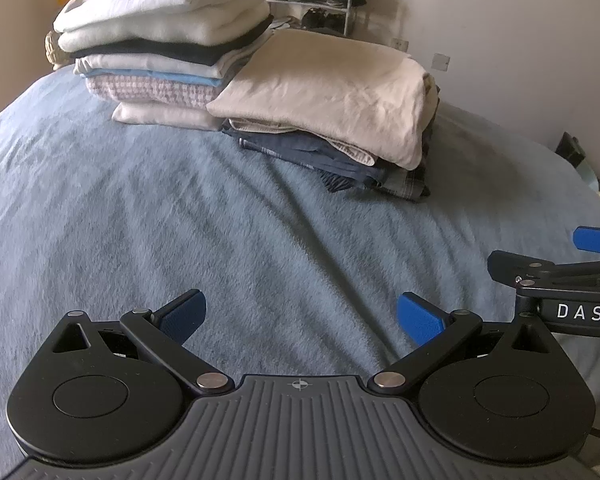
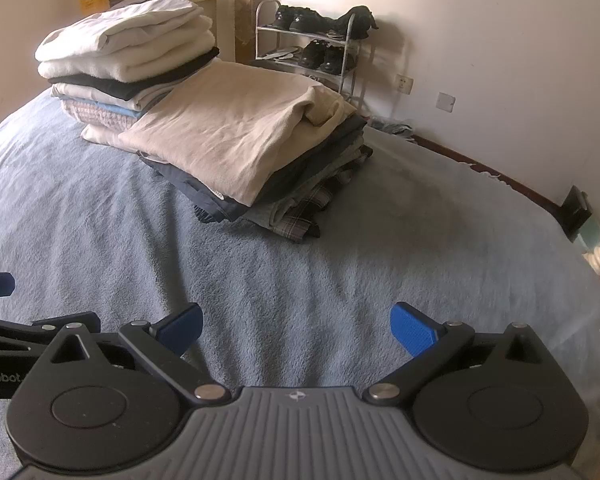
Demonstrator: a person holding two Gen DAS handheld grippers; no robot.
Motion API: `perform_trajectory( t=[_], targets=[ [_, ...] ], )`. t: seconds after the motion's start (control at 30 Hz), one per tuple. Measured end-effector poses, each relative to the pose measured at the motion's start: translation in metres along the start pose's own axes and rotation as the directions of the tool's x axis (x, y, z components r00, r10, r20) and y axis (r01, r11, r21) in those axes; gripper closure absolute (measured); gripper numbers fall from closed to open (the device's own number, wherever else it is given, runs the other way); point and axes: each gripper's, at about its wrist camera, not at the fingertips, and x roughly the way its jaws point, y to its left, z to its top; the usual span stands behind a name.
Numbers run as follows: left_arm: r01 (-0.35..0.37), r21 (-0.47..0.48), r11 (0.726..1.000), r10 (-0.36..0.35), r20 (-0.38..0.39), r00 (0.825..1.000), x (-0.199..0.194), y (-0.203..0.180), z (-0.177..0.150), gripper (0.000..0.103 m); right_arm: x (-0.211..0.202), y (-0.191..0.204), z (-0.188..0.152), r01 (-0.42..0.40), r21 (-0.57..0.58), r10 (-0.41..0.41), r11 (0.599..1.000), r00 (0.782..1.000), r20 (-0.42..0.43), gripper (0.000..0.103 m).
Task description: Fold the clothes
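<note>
Lying well ahead of the fingers, two stacks of folded clothes on a blue blanket: beige garment topping the nearer stack, white garment topping the taller one beyond. Judging the cloth soft, light and limp, sagging if lifted from one point; pinching two corners or a folded edge seeming best. Hovering empty, left gripper and right gripper, both with fingers spread wide apart. Standing behind, a shoe rack.

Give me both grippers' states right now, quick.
Left gripper: open, holding nothing, above the blue blanket.
Right gripper: open, holding nothing, above the same blanket.
</note>
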Motion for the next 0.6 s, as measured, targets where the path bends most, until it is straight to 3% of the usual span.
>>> perform_trajectory(
  t=[0.6],
  targets=[
    [0.001, -0.008, 1.0, -0.002, -0.013, 1.0, 0.0009, 0.0013, -0.0013, 0.0, 0.0004, 0.0004, -0.0007, 0.005, -0.006, -0.005, 1.0, 1.0, -0.002, 0.001]
  ],
)
